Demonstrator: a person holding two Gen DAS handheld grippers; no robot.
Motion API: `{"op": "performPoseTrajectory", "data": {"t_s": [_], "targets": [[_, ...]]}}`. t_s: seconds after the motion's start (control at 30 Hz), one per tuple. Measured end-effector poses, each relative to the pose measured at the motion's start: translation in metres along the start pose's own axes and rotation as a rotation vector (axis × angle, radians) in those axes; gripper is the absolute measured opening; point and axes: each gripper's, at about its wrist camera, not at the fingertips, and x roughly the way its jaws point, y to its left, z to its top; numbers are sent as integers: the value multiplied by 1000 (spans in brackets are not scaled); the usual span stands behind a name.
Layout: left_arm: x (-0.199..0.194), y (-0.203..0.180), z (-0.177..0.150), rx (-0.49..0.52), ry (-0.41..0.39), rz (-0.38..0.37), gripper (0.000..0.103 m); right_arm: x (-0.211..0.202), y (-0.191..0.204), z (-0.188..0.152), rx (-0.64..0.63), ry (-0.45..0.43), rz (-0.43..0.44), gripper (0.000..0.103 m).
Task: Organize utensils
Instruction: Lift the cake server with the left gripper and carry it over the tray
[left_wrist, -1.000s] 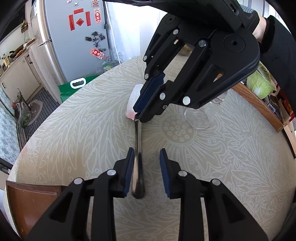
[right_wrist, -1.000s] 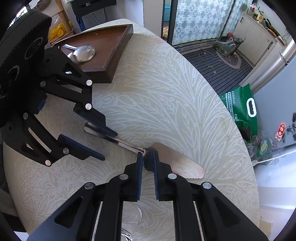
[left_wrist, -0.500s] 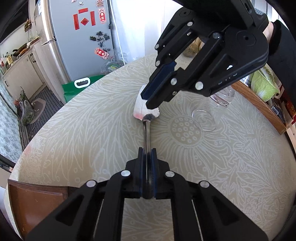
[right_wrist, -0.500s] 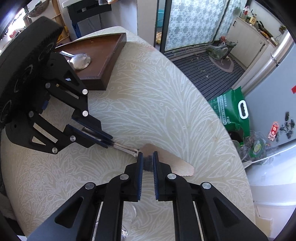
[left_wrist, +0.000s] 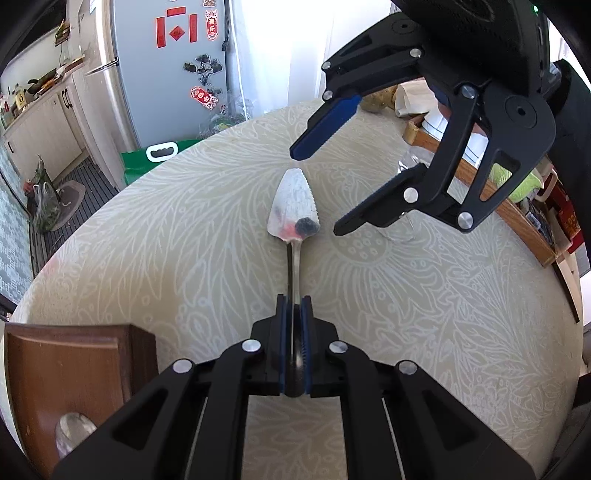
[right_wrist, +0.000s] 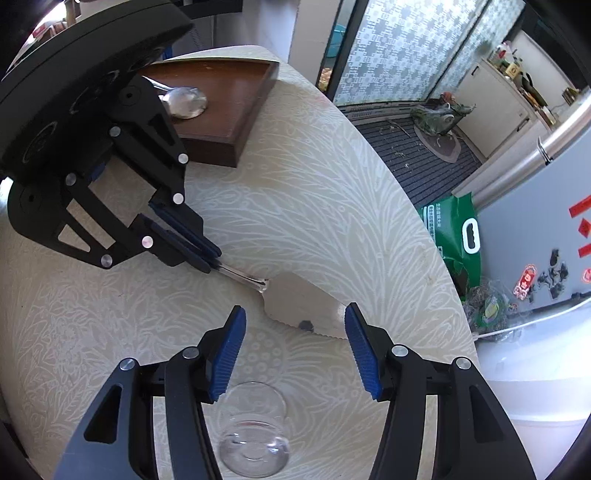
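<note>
We see the left gripper (left_wrist: 294, 345) with its fingers (left_wrist: 282, 347) clenched on the handle of a cake server (left_wrist: 294, 214), the blue pads pressed flat against the metal stem near its end. The server lies along the tabletop (left_wrist: 424, 314), which is covered with a pale cloth printed with leaves, and its pointed, toothed blade aims away from the left gripper toward the far edge. A dark blob with some reddish smear sits on the wide part of the blade, though we cannot tell whether it is food or a reflection. The right gripper (right_wrist: 295, 349) hangs above the blade with its fingers (right_wrist: 364, 354) spread wide and released, touching nothing; in its own view the blade shows between the two blue pads, below them. A wooden tray (right_wrist: 236, 99) rests on the tabletop beside the left gripper, and in it lies a spoon (right_wrist: 184, 103) with its bowl facing up; the same spoon bowl peeks out at the lower left of the left wrist view. A clear drinking glass (right_wrist: 255, 432) stands on the cloth just under the right gripper, and it looks empty. Beyond the tabletop a grey fridge (left_wrist: 162, 74) carries red paper decorations and magnets, and a green bag (left_wrist: 155, 158) with a white handle stands on the floor at its foot.
</note>
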Motion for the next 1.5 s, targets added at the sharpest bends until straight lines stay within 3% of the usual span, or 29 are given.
{"op": "performPoseTrajectory", "data": {"t_s": [0.13, 0.37, 0.6, 0.73, 0.93, 0.97, 1.5], "targets": [[-8, -5, -10, -6, -1, 0, 7, 0, 15, 5, -44, 7, -4, 57], [-21, 2, -18, -88, -20, -85, 7, 8, 46, 9, -129, 24, -18, 60], [-23, 1, -14, -108, -25, -111, 7, 16, 46, 12, -130, 36, -57, 59], [-19, 4, -14, -134, -24, -141, 7, 22, 42, 12, -115, 39, -60, 34], [-21, 3, -15, -144, -28, -171, 7, 21, 39, 10, -104, 32, -43, 26], [-21, 3, -15, -144, -27, -183, 0, 21, 40, 11, -105, 29, -45, 25], [-24, 14, -16, -124, -31, -132, 1, 14, 55, 13, -181, 39, -46, 10]]}}
